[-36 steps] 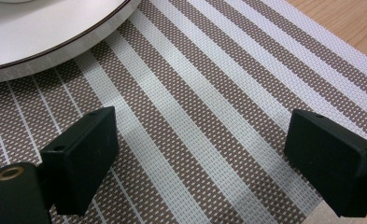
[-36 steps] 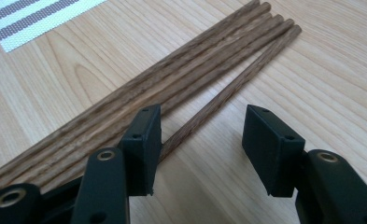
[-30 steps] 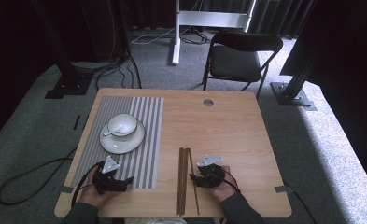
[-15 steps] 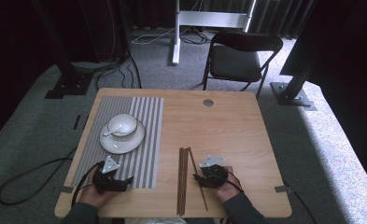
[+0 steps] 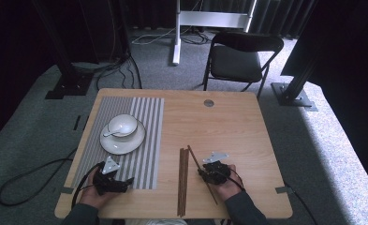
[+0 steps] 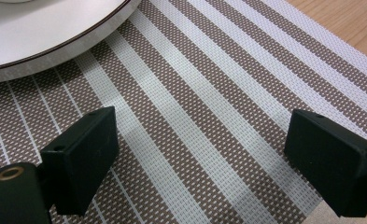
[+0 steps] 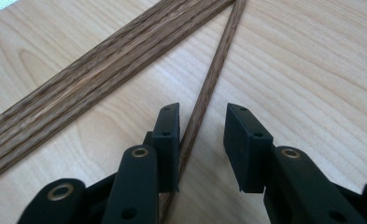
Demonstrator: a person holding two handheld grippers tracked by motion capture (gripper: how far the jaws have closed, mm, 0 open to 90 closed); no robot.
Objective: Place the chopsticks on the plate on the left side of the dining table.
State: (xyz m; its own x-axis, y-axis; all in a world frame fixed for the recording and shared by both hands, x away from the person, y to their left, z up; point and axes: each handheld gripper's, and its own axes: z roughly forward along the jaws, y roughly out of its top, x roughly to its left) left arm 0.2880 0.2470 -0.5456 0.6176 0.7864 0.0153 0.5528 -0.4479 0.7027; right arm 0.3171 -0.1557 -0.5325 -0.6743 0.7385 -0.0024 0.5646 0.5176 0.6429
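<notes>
We have our right tool (image 7: 202,140) low over the worktop (image 5: 238,126) with one loose chopstick (image 7: 209,93) running between its two jaws. The jaws have just been closing around it: the stick lies against the inner face of one jaw, while a clear gap remains to the other, so we judge it not yet clamped. The stick's long axis runs nearly along the tool's own line, away from us and slanting toward the bundle of chopsticks (image 5: 183,180), whose far end it meets. In the high view the loose stick (image 5: 194,159) lies slantwise just right of that bundle, and our right tool (image 5: 209,174) sits over its middle.

The right hand is plainly the nearer one. Our left tool (image 6: 200,154) rests released, jaws wide apart, over the striped mat (image 6: 209,93) near the plate (image 6: 45,32), well apart from the sticks. To the right of the stick the wood lies bare out to the edge, so there is room to lift and swing; the bundle close on the left is the thing to avoid nudging.
</notes>
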